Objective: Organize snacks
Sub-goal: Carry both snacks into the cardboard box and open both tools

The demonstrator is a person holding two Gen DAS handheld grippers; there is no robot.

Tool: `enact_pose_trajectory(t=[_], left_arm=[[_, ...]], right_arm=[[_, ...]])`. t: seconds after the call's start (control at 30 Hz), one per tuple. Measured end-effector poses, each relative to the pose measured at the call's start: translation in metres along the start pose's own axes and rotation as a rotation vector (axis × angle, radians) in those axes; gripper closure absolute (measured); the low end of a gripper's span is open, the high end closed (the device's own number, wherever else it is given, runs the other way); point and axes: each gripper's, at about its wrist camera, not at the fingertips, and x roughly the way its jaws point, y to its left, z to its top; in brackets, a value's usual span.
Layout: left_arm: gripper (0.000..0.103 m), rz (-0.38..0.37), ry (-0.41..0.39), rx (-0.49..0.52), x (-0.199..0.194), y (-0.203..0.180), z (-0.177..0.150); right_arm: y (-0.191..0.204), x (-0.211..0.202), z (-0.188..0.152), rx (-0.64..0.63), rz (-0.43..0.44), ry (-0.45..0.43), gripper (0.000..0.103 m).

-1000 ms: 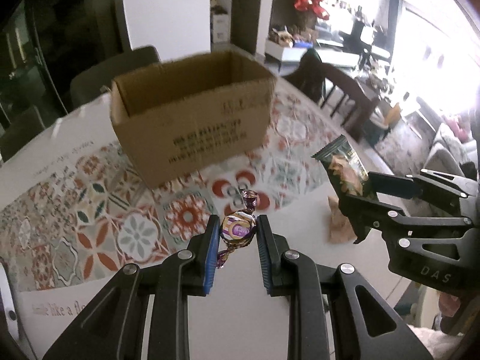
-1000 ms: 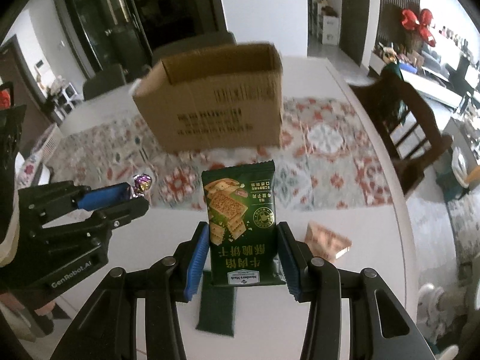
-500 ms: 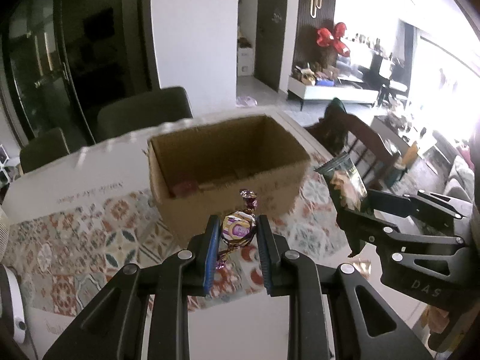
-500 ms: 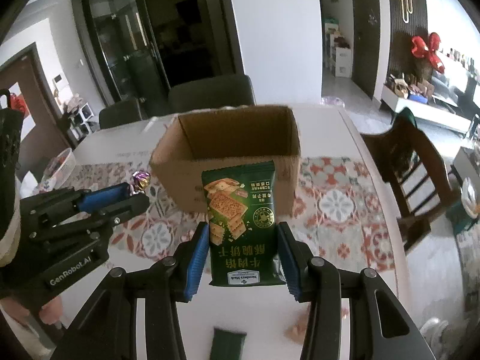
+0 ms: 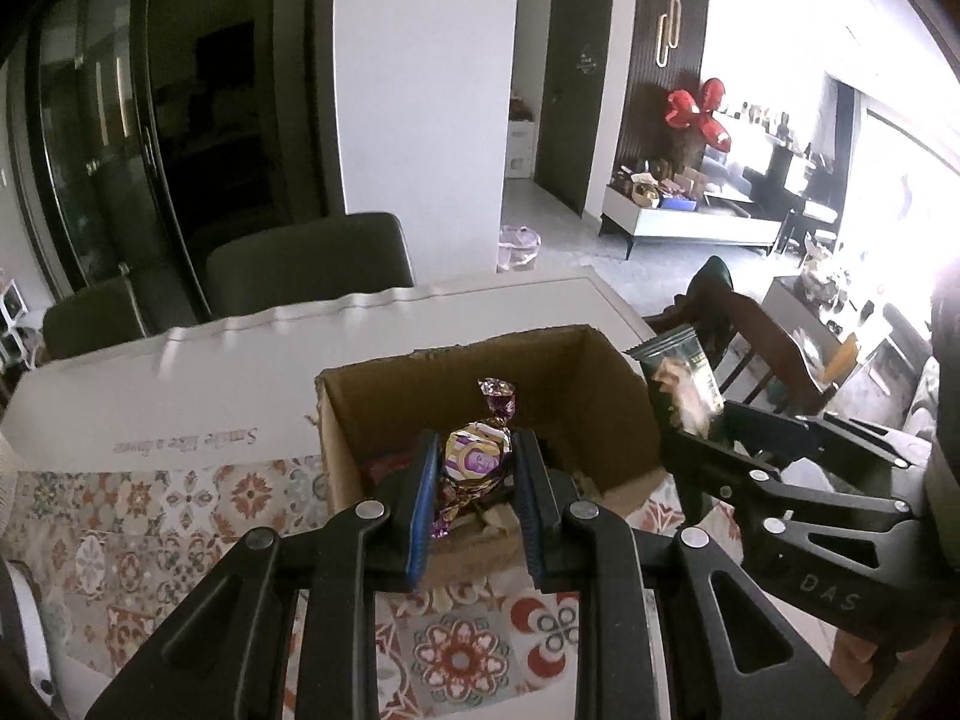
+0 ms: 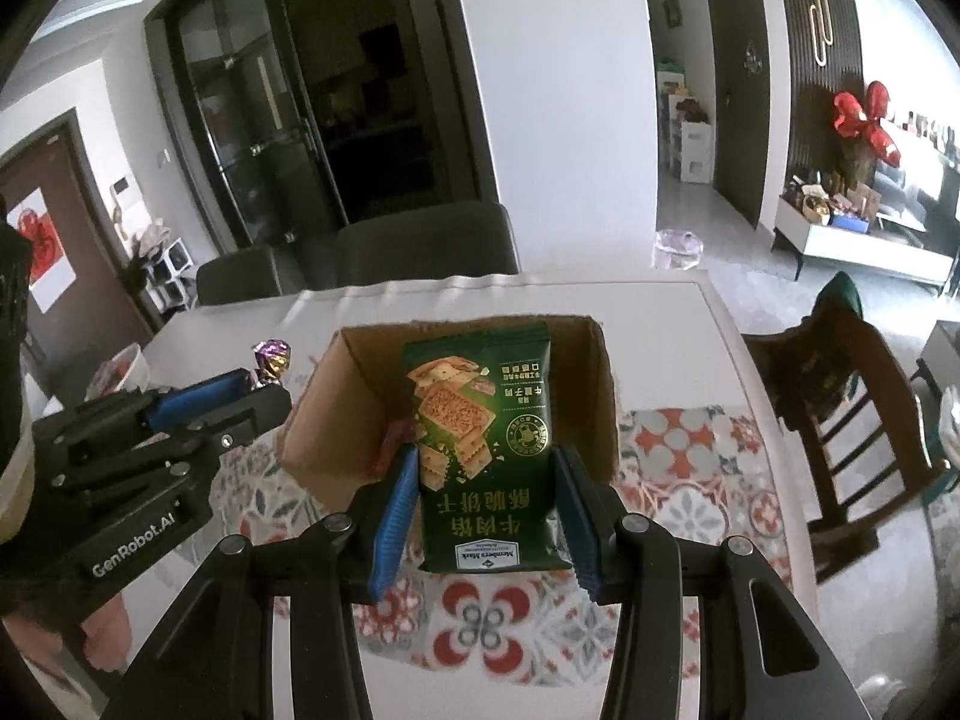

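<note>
Here, left gripper point(image 5: 474, 468) fingers pinching candy point(image 5: 474, 459), right gripper point(image 6: 486, 480) fingers clamping cracker packet point(image 6: 486, 450), both above box point(image 6: 606, 396) rim.

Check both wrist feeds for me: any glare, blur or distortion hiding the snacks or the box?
Left wrist view: window glare blows out the right edge, washing the green cracker packet; the wrapped candy in the left gripper is sharp. Right wrist view: even light, packet print legible in the right gripper, cardboard box clear. Both views show fisheye bending at the edges.
</note>
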Motion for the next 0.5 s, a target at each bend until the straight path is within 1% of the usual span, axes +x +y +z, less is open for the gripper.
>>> enact_pose_trajectory(t=[0.13, 0.3, 0.33, 0.37, 0.4, 0.43, 0.47, 0.5], left_arm=[[0.078, -0.018, 0.049, -0.022, 0.027, 0.006, 0.009], [0.078, 0.001, 0.102, -0.034, 0.060, 0.012, 0.014], [0.076, 0.003, 0.111, -0.040, 0.066, 0.014, 0.014], [0.066, -0.001, 0.122, -0.054, 0.072, 0.018, 0.015], [0.051, -0.001, 0.128, -0.063, 0.076, 0.020, 0.015], [0.044, 0.005, 0.130, -0.071, 0.078, 0.022, 0.015], [0.044, 0.016, 0.127, -0.074, 0.079, 0.024, 0.014], [0.044, 0.024, 0.126, -0.071, 0.079, 0.024, 0.014]], right_arm=[[-0.007, 0.025, 0.014, 0.015, 0.004, 0.033, 0.057], [-0.014, 0.056, 0.025, 0.013, -0.010, 0.079, 0.057], [-0.015, 0.059, 0.025, 0.012, -0.013, 0.083, 0.057], [-0.015, 0.063, 0.027, 0.008, -0.015, 0.088, 0.056], [-0.016, 0.066, 0.028, 0.002, -0.019, 0.092, 0.056], [-0.016, 0.069, 0.028, -0.001, -0.027, 0.097, 0.055], [-0.017, 0.072, 0.029, -0.003, -0.033, 0.105, 0.052], [-0.017, 0.075, 0.030, -0.004, -0.038, 0.108, 0.045]])
